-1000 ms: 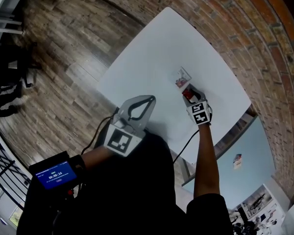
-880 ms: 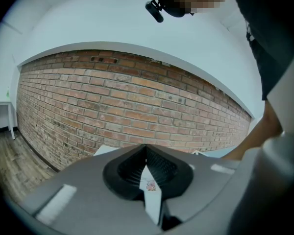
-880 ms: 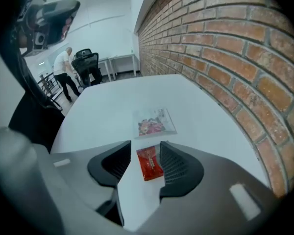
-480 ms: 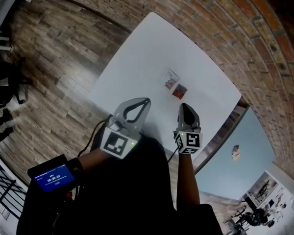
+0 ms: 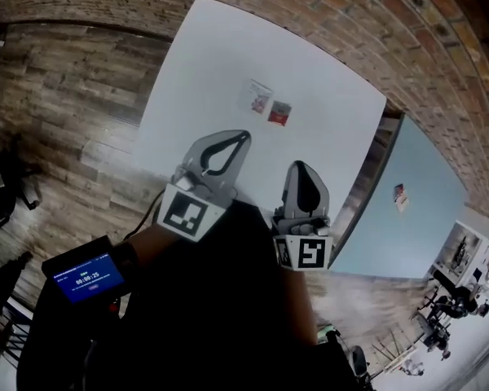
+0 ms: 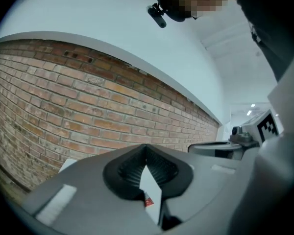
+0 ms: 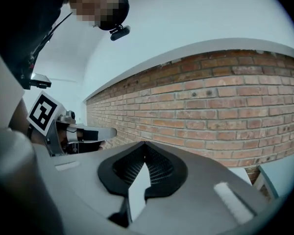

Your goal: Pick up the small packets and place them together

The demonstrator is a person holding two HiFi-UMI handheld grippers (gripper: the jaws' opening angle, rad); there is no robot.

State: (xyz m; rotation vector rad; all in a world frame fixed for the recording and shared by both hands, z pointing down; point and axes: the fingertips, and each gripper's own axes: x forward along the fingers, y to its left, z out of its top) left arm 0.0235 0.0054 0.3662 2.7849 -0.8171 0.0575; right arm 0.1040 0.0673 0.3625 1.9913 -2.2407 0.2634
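Observation:
Two small packets lie side by side on the white table (image 5: 212,47): a pale one (image 5: 259,96) and a red one (image 5: 279,112), almost touching. Both grippers are held close to the person's body, well back from the packets. My left gripper (image 5: 238,137) is shut with its tips meeting and nothing between them. My right gripper (image 5: 300,166) is also shut and empty. In the left gripper view the tips (image 6: 146,148) meet, and a bit of the red packet (image 6: 148,202) shows through the gap below them. The right gripper view shows its tips (image 7: 145,146) closed over bare table.
A brick wall runs along the table's far side. Wood floor lies to the left. A light blue table (image 5: 416,210) with a small packet (image 5: 400,195) on it stands at the right. A device with a blue screen (image 5: 85,279) sits on the left forearm.
My right gripper has drawn back from the packets toward the body, leaving the red packet lying beside the pale one. The left gripper has stayed in place.

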